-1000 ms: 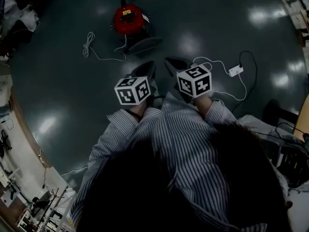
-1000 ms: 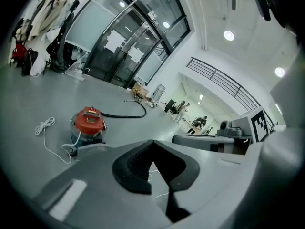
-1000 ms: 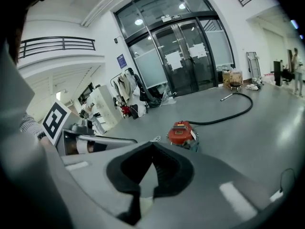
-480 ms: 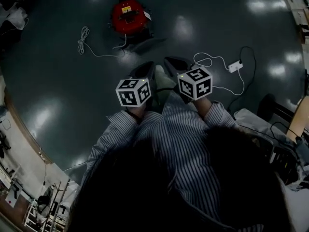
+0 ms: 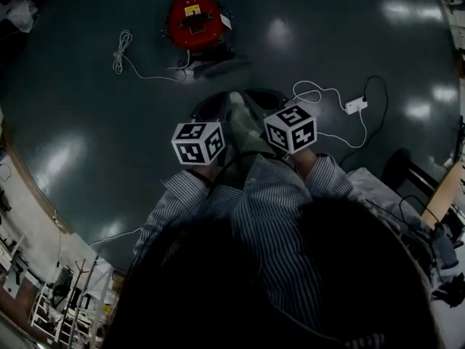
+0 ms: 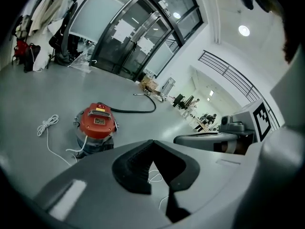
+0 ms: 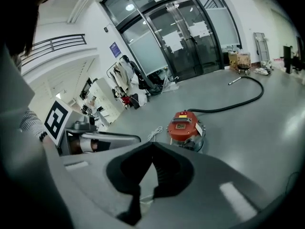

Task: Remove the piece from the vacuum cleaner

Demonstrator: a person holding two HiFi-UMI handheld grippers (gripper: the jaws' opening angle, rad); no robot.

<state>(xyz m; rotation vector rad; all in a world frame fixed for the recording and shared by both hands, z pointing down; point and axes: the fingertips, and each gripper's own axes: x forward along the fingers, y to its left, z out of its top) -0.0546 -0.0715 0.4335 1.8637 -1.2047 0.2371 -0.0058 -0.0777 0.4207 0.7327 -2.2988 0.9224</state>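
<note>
The red vacuum cleaner (image 5: pixel 195 22) stands on the glossy grey floor (image 5: pixel 80 129), well ahead of both claws. Its red top is on, so what the drum holds cannot be told. The left claw (image 6: pixel 152 149) is closed tight on nothing, and so is the right claw (image 7: pixel 152 149); both are aimed towards the cleaner and touch nothing. Only the head view shows a white cable (image 5: pixel 354 105) with a small plug block, lying off to the right. Only the gripper views show the black hose (image 7: pixel 238 98) trailing across the floor towards tall glass doors (image 7: pixel 190 32). A coiled white cord (image 5: pixel 120 49) lies near the cleaner.
</note>
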